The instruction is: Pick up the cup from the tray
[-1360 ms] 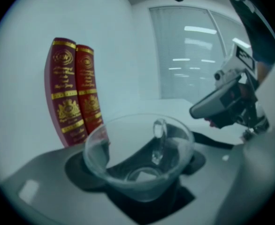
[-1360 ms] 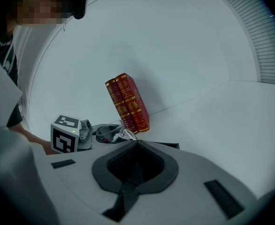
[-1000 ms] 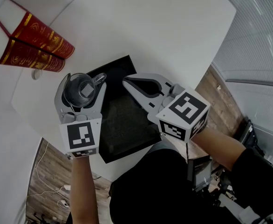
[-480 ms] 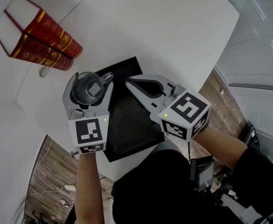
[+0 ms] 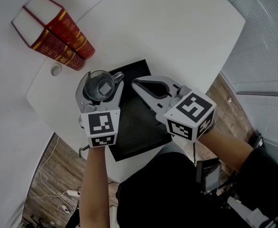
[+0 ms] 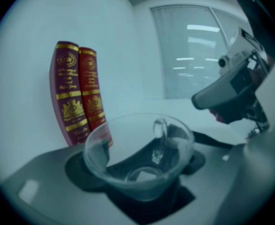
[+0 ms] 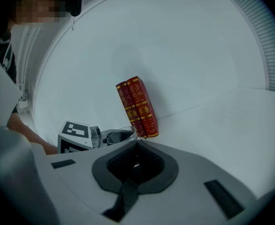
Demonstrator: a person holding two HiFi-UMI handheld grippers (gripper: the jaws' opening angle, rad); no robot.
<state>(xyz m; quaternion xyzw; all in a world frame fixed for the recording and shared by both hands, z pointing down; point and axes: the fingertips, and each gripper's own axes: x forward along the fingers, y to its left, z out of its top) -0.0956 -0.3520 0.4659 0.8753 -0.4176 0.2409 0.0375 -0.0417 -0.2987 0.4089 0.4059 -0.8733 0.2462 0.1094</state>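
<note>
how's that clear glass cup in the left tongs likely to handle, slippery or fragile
The clear glass cup looks rigid but probably fragile, being thin glass. Its smooth, flared wall may slip in the left tongs. It looks empty, so likely light.

Red books (image 5: 60, 37) stand near the tray's (image 5: 135, 125) far left; bare table (image 5: 177, 32) spreads right of them.

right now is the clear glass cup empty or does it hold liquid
Empty: the clear glass cup shows its bare base straight through, no liquid line.
</note>
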